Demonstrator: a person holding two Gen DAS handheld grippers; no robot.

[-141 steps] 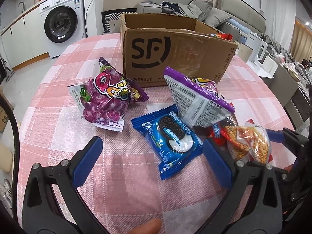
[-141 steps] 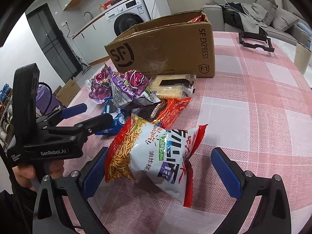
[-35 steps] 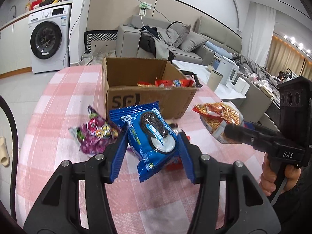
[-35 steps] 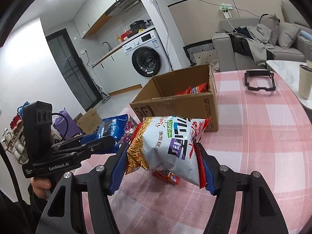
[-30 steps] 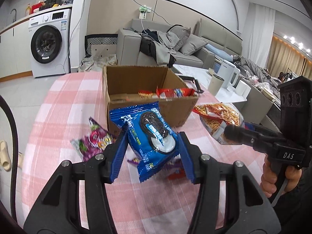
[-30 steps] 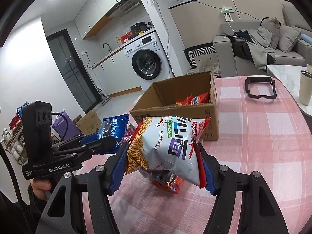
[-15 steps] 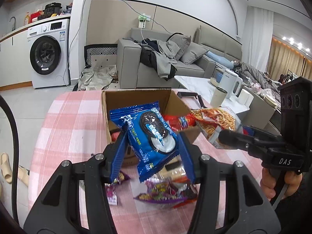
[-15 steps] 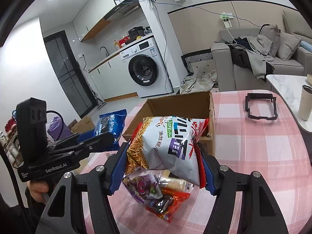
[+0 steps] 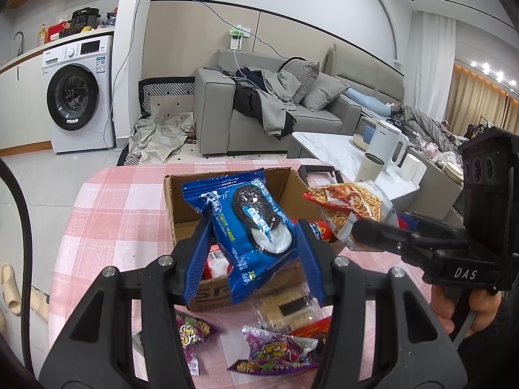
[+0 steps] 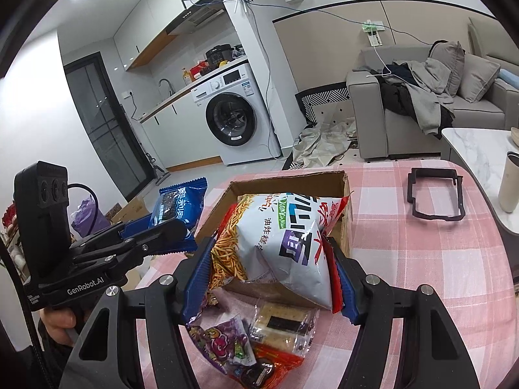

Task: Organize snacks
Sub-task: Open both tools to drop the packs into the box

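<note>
Left wrist view: the left gripper point(image 9: 251, 253) pinches a blue cookie packet with a black-and-white sandwich cookie printed on it point(image 9: 246, 223), held at mid-frame above the near wall of an open brown cardboard box point(image 9: 181, 201). The box's top flaps are folded open, and its far and left inner walls show bare. Low in the box, a red wrapper point(image 9: 321, 231) shows to the right of the packet and a white labelled pack point(image 9: 215, 264) to its left. At centre right, the right gripper point(image 9: 363, 230) clamps a white and red bag of crispy noodle sticks point(image 9: 353, 209) over the box's right rim. The pink checked tablecloth point(image 9: 110, 220) runs bare along the left of the frame out to the table's rounded edge.

Right wrist view: the noodle bag point(image 10: 279, 240) fills the centre between the blue pads point(image 10: 194, 278) of the right gripper point(image 10: 269, 280), in front of the box point(image 10: 285, 178) and hiding most of its interior. In the lower middle, just before the box's near wall, lie a clear pack of crackers point(image 10: 282, 322), a purple candy bag point(image 10: 220, 340) and a red-orange wrapper point(image 10: 272, 363), overlapping one another. At centre left, the left gripper point(image 10: 172, 230) holds the cookie packet point(image 10: 178, 207) beside the box's left wall. Bare cloth point(image 10: 405, 259) spreads across the right of the frame, where a black rectangular frame piece point(image 10: 434, 194) lies well apart from the box, with a beige cup point(image 10: 511, 181) at the far right edge.
</note>
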